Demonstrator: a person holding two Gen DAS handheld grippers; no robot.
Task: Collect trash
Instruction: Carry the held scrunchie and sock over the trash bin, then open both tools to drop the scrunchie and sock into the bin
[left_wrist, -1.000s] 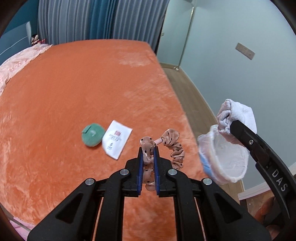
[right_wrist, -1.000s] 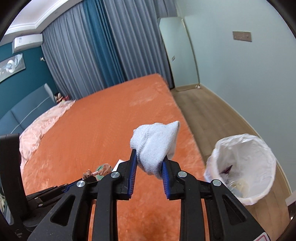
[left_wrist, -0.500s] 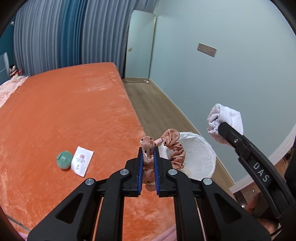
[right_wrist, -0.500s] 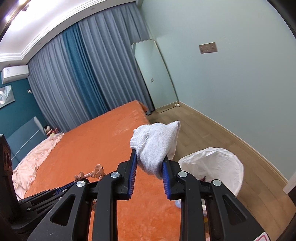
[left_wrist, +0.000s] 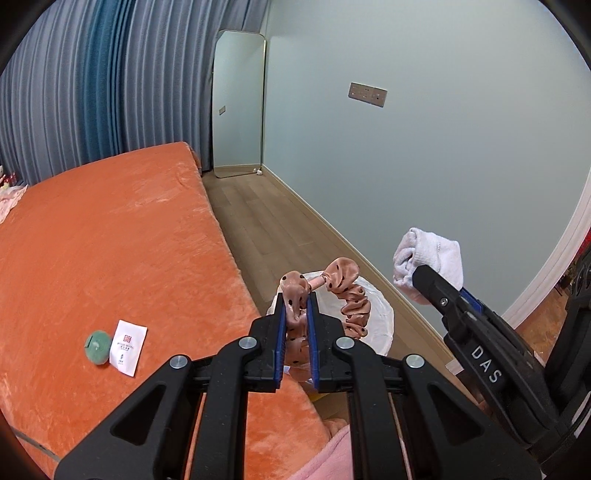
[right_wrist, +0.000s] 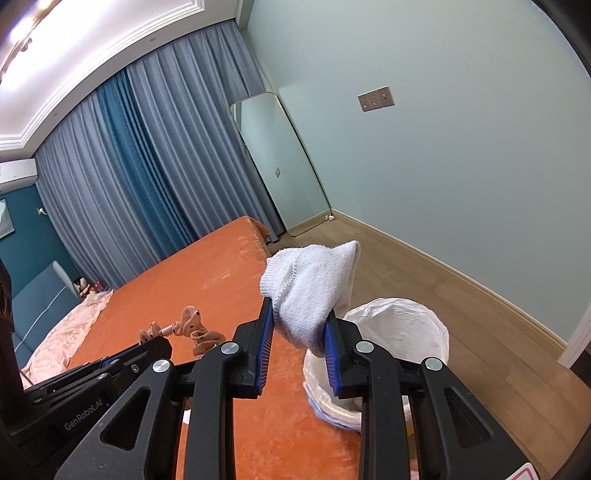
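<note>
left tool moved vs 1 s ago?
Yes. The left tool, shut on the scrunchie, has swung right off the orange bed to over the bin; the white packet now lies far left.

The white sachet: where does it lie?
In the left wrist view, the white sachet lies low on the left on the orange bedspread, beside the green puck.

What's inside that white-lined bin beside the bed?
Little shows. The bin reveals only its white liner; the sock and right gripper cover the rest. In the left view, the scrunchie and left gripper block it.
</note>
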